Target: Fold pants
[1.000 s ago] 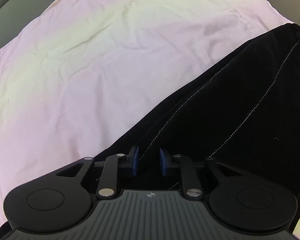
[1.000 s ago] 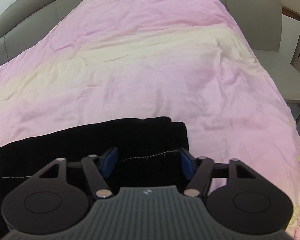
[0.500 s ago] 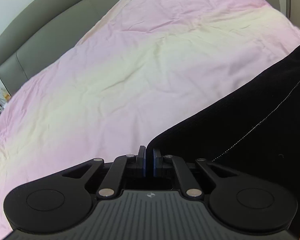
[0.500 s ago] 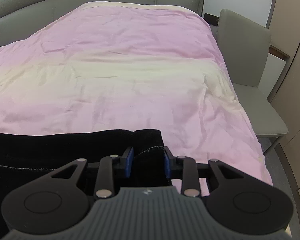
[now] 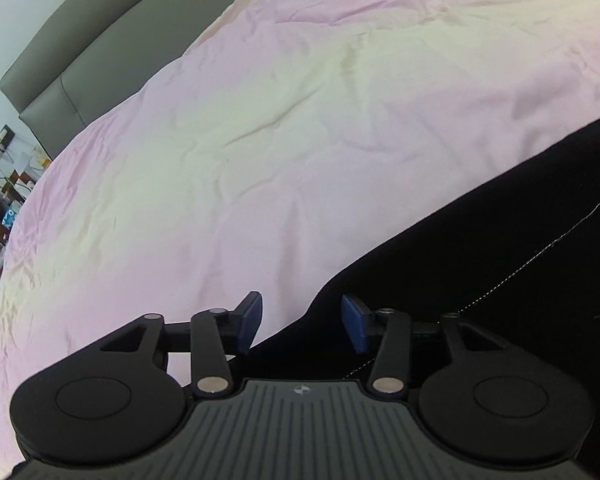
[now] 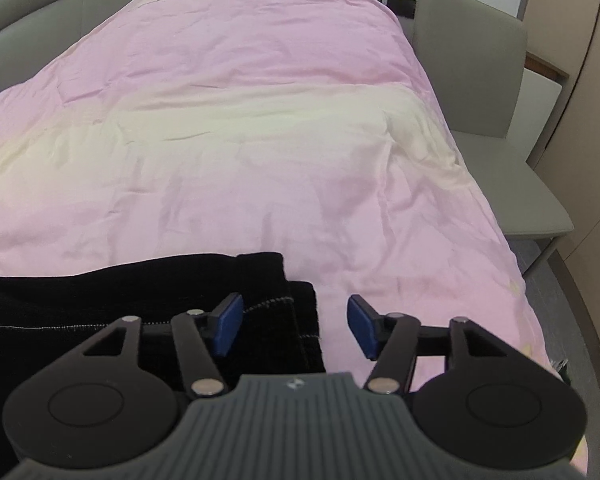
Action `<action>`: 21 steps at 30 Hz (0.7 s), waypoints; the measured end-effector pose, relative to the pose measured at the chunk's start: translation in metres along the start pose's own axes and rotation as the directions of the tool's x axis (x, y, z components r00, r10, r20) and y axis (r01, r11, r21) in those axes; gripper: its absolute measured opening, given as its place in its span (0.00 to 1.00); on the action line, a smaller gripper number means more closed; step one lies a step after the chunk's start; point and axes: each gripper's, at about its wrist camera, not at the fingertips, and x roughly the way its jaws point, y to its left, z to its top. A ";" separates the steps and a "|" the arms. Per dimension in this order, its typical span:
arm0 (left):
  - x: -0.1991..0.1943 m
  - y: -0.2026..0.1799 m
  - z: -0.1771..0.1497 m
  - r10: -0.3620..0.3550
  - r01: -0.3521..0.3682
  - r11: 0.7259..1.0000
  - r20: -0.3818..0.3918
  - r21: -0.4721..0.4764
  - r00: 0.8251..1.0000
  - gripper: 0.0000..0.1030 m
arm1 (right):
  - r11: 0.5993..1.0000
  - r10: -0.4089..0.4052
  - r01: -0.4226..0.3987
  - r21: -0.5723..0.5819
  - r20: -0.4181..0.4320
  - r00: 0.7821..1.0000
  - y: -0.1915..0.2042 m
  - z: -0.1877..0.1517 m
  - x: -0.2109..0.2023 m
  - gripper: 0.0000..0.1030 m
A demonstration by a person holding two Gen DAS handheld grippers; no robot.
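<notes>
Pants [image 6: 140, 312], black with pale stitching, lie flat on the pink quilt [image 6: 260, 140] of a bed, close to its near edge; their long axis runs side to side, from one gripper to the other; in the right wrist view the cloth fills the lower left and ends in a squared, layered edge that stops just right of the left pad; in the left wrist view the pants [image 5: 500, 272] fill the lower right, their edge slanting up to the right; a stitched seam crosses them in both views.

Right gripper [image 6: 294, 324] hangs over that end, tilted down toward the bed; its jaws are opening; the cloth end shows in the gap between the blue pads, but neither pad presses on it, and the right pad stands over bare quilt.

Left gripper [image 5: 302, 322] hangs over the opposite end, also tilted down; its jaws are opening; a corner of black cloth lies in the gap below, and the left pad stands over quilt; nothing is gripped.

Each gripper is thus nearest its own end, and the garment stretches between them; judging by this, any next fold would bring one end along that axis toward the other, and both ends would need fresh grips first.

A grey headboard [image 6: 40, 12] rims the far side; a grey chair [image 6: 496, 92] stands right of the bed.
</notes>
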 end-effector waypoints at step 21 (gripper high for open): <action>-0.144 0.024 -0.135 -0.208 0.187 0.949 -0.055 -0.255 0.977 0.55 | 0.755 0.345 -0.265 0.600 -0.019 0.938 -0.057 -0.117 0.016 0.46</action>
